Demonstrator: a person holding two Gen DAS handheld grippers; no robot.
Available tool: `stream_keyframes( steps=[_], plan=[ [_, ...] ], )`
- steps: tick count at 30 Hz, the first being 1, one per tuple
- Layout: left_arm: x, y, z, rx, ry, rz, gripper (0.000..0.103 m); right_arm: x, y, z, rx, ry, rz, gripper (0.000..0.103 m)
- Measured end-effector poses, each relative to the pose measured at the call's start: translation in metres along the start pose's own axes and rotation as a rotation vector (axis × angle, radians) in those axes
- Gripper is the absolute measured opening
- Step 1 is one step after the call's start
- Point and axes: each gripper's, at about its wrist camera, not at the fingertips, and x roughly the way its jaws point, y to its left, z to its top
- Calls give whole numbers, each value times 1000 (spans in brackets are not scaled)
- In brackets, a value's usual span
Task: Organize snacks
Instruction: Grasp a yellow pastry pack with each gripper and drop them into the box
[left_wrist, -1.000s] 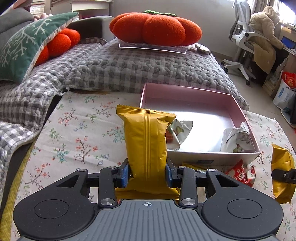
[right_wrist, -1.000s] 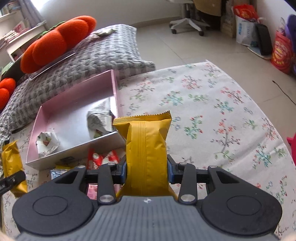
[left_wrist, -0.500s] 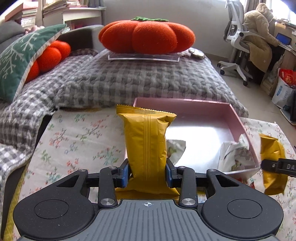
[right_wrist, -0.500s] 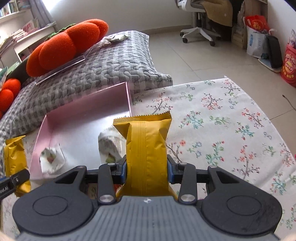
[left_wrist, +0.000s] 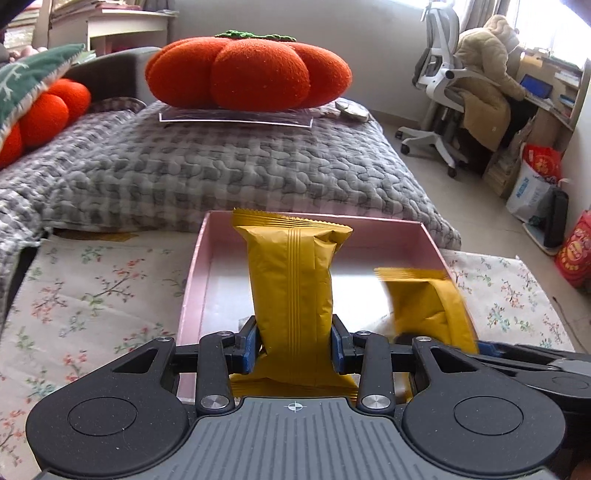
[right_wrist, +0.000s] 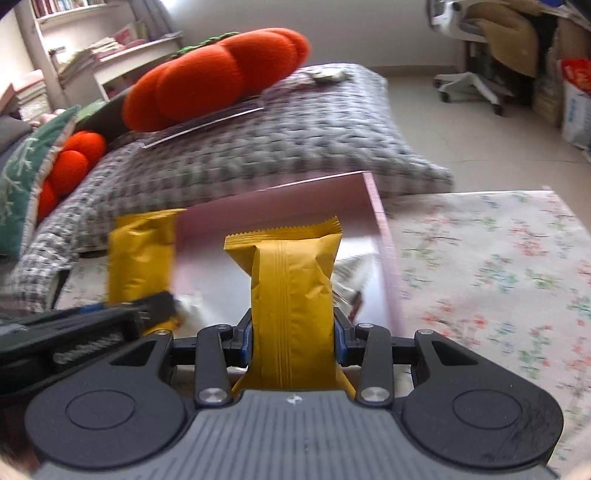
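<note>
My left gripper (left_wrist: 294, 349) is shut on a yellow snack packet (left_wrist: 291, 291) that stands upright between its blue pads, over the near part of the pink box (left_wrist: 192, 280). My right gripper (right_wrist: 293, 341) is shut on a second yellow snack packet (right_wrist: 291, 295), also held over the pink box (right_wrist: 386, 236). Each view shows the other hand's packet: the right one (left_wrist: 424, 306) at the box's right side, the left one (right_wrist: 140, 254) at its left side. White-wrapped snacks (right_wrist: 351, 277) lie inside the box, mostly hidden.
A floral tablecloth (left_wrist: 85, 291) covers the table around the box. Behind it lies a grey quilted cushion (left_wrist: 229, 173) with an orange pumpkin pillow (left_wrist: 247, 72) on top. An office chair (left_wrist: 450, 85) and bags (left_wrist: 535, 177) stand on the floor to the right.
Both grippers have moved forward and inward with their yellow packets, from in front of the box to above it. They now sit close side by side.
</note>
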Motion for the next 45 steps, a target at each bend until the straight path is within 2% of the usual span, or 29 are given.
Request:
stream_keyframes(
  steps=[11,14,16,18,22,26,30,36,45],
  plan=[
    [15,17,3,-56,-55,-51,35,30,2,6,91,-12,46,37],
    [12,20,2,-66,-61,-73,42,29,-4,4,149,-12,71,41],
    [8,22,3,-75,-68,-87,51,27,-9,3,181,-8,70,50],
    [2,24,4,-67,-80,-91,59,22,-14,3,214,-13,73,53],
    [-11,27,5,-83,-89,-113,61,3,-25,7,279,-48,102,60],
    [-26,30,4,-110,-83,-104,63,-17,-34,11,312,-70,106,61],
    [-37,27,0,-74,-54,-35,63,-27,-38,5,312,-6,90,61],
    [-61,26,-19,-22,9,7,63,-44,-34,-13,218,110,12,61],
    [-92,29,-56,-13,64,-26,63,-79,-30,-34,237,142,115,64]
  ],
)
